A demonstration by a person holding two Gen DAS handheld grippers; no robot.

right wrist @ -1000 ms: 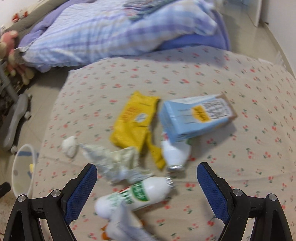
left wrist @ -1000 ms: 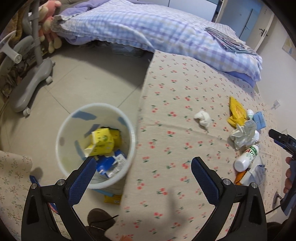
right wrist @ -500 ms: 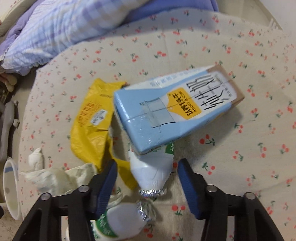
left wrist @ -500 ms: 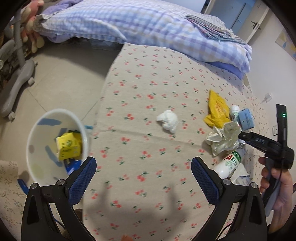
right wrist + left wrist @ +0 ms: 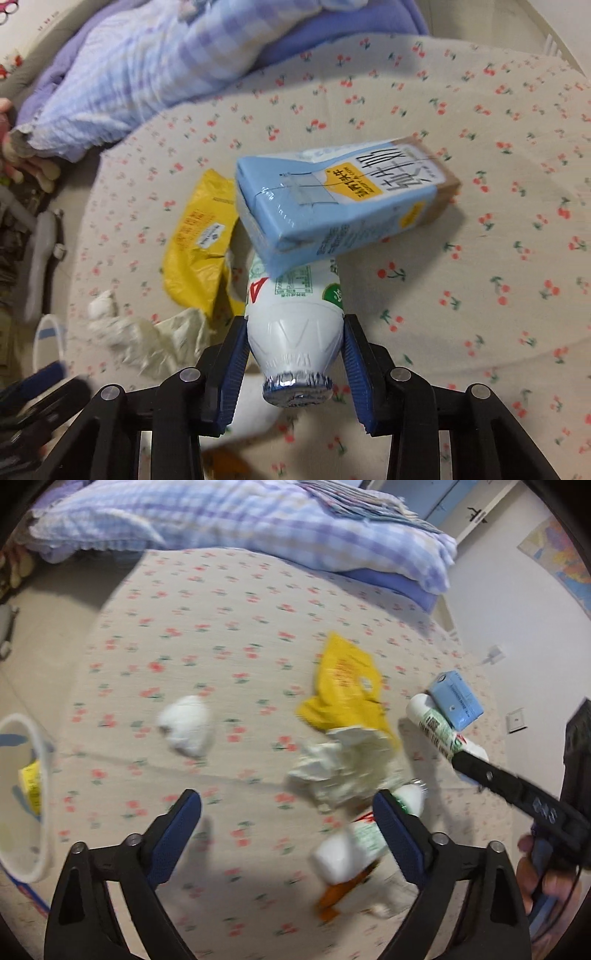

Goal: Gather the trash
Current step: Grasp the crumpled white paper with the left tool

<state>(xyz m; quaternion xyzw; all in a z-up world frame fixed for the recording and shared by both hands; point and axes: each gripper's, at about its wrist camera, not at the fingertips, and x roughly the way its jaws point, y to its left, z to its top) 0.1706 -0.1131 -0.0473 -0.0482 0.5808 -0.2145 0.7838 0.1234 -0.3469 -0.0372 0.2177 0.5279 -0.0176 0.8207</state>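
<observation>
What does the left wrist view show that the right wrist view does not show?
Only the left wrist view shows the second white plastic bottle lying near the left gripper, whose jaws are closing on nothing. Only the right wrist view shows the right gripper closing around the white plastic bottle. Both show the light blue milk carton, the yellow plastic bag and the crumpled white paper.

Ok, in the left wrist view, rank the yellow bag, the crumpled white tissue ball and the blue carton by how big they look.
1. yellow bag, largest.
2. white tissue ball.
3. blue carton, smallest here, though it lies farther from the camera and shows mostly one end, so its true size is unsure.
</observation>
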